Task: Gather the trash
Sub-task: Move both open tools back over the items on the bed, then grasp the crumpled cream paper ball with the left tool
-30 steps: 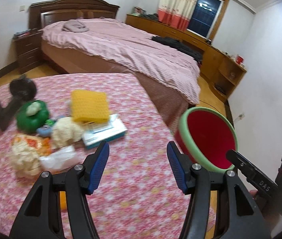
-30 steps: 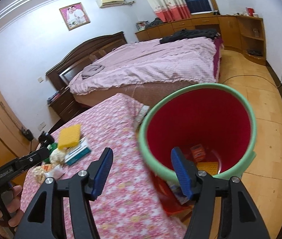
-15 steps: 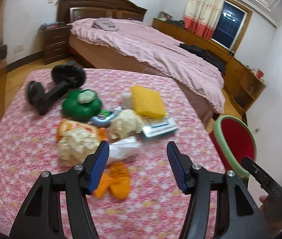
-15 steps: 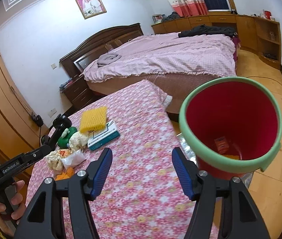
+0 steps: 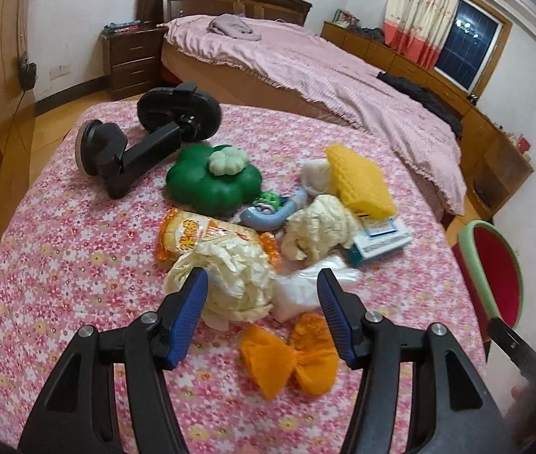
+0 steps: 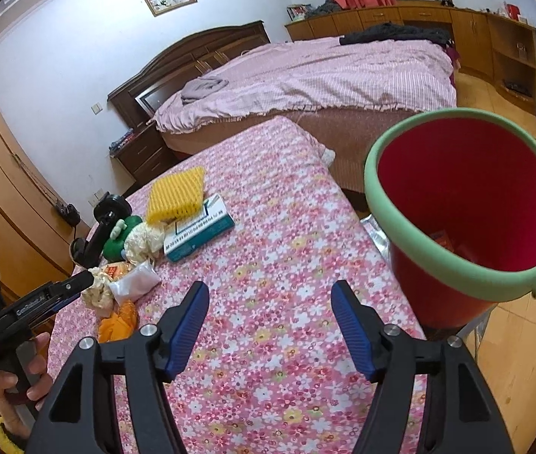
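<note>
Trash pile on the floral tablecloth (image 5: 78, 265), with the green flower-shaped container (image 5: 213, 185) as landmark. Two crumpled cream paper wads were present: one (image 5: 230, 283) in front of the container, at the near edge of the pile, and one (image 5: 319, 227) to its right. One orange snack wrapper (image 5: 192, 236) lay between the container and the nearer wad; one clear plastic bag (image 5: 306, 287) and one crumpled orange wrapper (image 5: 290, 359), its long axis running left to right, lay nearer the camera still. One yellow sponge (image 5: 359, 185) and one white-and-teal box (image 5: 377, 240) sat right of the container; one black suction mount (image 5: 143, 143) lay to its left and behind. The left gripper (image 5: 262, 302) hovered over the nearer wad and the bag, jaws wide apart and holding nothing. The right gripper (image 6: 268, 317), likewise wide open and empty, pointed across bare cloth. One red bin (image 6: 468, 223) with a green rim stood off the table's right edge, mouth tilted toward the camera.
</note>
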The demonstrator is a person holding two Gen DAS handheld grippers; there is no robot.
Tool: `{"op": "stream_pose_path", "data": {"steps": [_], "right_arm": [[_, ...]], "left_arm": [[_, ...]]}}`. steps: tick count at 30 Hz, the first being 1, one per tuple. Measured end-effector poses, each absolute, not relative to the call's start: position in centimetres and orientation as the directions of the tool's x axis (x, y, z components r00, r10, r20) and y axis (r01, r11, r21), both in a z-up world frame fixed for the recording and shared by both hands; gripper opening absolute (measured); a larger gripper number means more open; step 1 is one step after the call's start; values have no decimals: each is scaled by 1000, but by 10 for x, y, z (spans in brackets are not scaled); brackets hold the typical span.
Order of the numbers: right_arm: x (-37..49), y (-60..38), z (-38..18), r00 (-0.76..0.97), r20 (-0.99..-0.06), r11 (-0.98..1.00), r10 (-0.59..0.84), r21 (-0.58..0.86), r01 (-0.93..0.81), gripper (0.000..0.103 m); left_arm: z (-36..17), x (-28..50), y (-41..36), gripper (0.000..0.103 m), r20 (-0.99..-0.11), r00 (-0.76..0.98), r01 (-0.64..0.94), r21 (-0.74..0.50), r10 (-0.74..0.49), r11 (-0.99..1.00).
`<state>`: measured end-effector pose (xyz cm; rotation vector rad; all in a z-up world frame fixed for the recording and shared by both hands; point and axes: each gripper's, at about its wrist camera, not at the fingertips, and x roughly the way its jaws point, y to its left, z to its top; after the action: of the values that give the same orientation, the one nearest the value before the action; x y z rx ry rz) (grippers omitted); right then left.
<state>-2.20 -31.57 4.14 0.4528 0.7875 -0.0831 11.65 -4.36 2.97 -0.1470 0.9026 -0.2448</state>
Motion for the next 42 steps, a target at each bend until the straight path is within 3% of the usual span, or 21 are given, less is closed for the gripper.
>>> {"op": "stream_pose_path", "data": {"steps": [8,13,15,16,20,30,33,42], "right_arm": [[-17,-312,35,696,-711,902,100,361,238,72],[-11,-305,34,691,-714,906,114,360,223,72],[-8,-301,34,688,-716,909,121,359,214,72],[-7,-299,35,687,-716,910,124,358,208,72],[-2,-288,37,681,-719,921,139,347,178,72],[27,-238,45,654,-725,952,213,304,26,73],[39,-221,45,641,-726,952,249,306,-23,79],[78,-163,33,567,-768,954,297,257,-152,83]], "left_arm": [[15,129,-29,60,-767,621,66,-155,-162,986],[4,131,-11,60,-783,606,0,-174,-139,985],[-1,132,-4,53,-792,593,-20,-195,-145,981],[-3,132,0,44,-797,586,-30,-205,-149,978],[-6,126,14,40,-783,590,-30,-266,-198,963],[9,103,26,39,-764,616,-32,-270,-194,962],[14,100,31,39,-768,620,-46,-240,-160,970],[17,89,46,39,-775,621,-64,-205,-122,977]]}}
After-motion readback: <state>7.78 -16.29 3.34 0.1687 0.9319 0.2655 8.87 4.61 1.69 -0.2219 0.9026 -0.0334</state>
